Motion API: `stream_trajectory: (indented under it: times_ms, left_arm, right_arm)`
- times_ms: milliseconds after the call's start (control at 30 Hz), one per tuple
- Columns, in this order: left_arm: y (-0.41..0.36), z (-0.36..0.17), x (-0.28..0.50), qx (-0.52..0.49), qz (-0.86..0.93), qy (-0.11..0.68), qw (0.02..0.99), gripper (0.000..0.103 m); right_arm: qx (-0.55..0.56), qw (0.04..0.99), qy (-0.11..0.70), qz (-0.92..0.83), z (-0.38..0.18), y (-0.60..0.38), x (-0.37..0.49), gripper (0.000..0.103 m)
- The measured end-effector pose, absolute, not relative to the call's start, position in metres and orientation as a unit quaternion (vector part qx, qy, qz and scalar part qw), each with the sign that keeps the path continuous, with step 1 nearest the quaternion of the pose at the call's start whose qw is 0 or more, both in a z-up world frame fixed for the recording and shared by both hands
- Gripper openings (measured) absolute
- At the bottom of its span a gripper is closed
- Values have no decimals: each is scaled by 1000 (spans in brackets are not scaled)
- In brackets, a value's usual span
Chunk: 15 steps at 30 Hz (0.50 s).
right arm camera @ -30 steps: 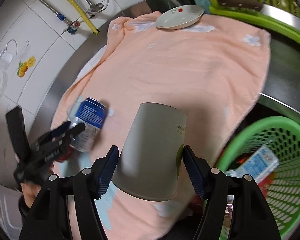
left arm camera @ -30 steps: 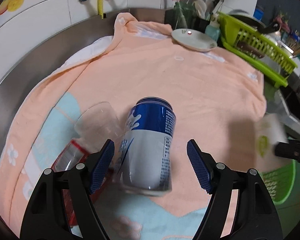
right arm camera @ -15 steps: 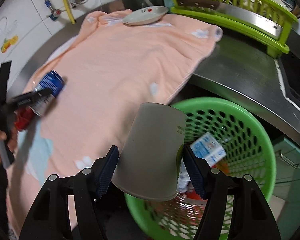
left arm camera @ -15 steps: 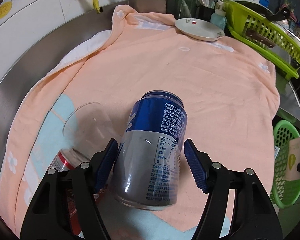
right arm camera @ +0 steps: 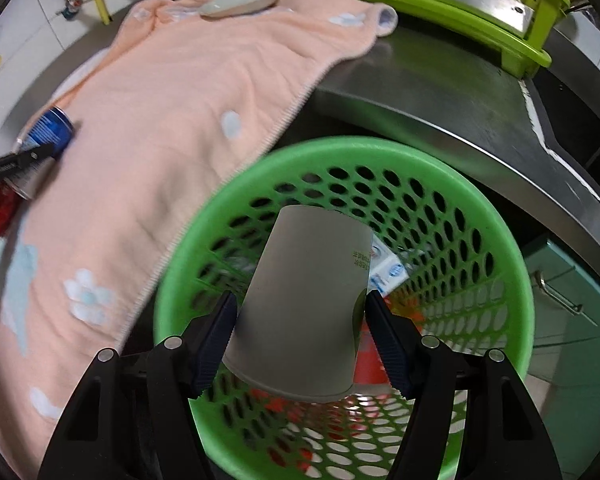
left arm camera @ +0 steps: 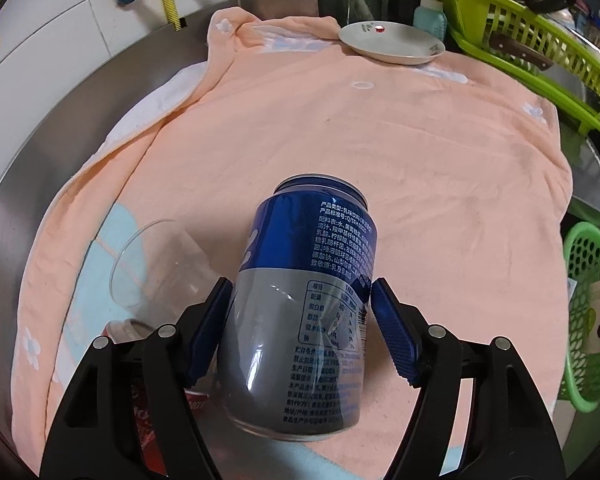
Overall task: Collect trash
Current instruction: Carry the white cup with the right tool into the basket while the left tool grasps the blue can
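Note:
A blue and silver drink can (left arm camera: 308, 280) lies tilted on the peach towel (left arm camera: 380, 140). My left gripper (left arm camera: 300, 292) has it between the jaws; they are opening, but both blue pads still touch its sides. The can (right arm camera: 46, 136) also shows at the far left of the right wrist view. My right gripper (right arm camera: 298, 304) is shut on a grey paper cup (right arm camera: 312, 264), bottom end forward, directly over the green mesh basket (right arm camera: 340, 148). A white and blue carton (right arm camera: 388, 272) and red scraps lie inside the basket.
A clear plastic cup (left arm camera: 156, 268) lies on its side just left of the can, with a red can (left arm camera: 148, 412) under my left finger. A white plate (left arm camera: 392, 38) sits at the towel's far end, a green dish rack (left arm camera: 532, 20) beside it. The basket (left arm camera: 588, 280) stands below the steel counter's edge.
My right gripper has carried the paper cup from above the towel out past the counter edge and down over the basket. My left gripper has moved in around the blue can.

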<state>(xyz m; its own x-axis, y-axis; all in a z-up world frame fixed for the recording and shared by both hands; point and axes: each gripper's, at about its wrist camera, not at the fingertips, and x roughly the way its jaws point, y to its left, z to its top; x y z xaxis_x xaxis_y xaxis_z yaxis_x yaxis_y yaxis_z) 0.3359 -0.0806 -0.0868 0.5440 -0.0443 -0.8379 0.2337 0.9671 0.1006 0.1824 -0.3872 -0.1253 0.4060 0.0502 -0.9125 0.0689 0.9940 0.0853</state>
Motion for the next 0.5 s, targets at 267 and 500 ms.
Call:
stream_trajectory:
  times_ms: [267,500]
  left_arm:
    - [-88,-90,333,113,-88,468,872,71]
    - [-90,-91,329,100,-91,466,874,66]
  right_arm:
    - [33,817,574,-35,-148,-400,180,64]
    - [21,804,591,-60,-163,-413,174,64]
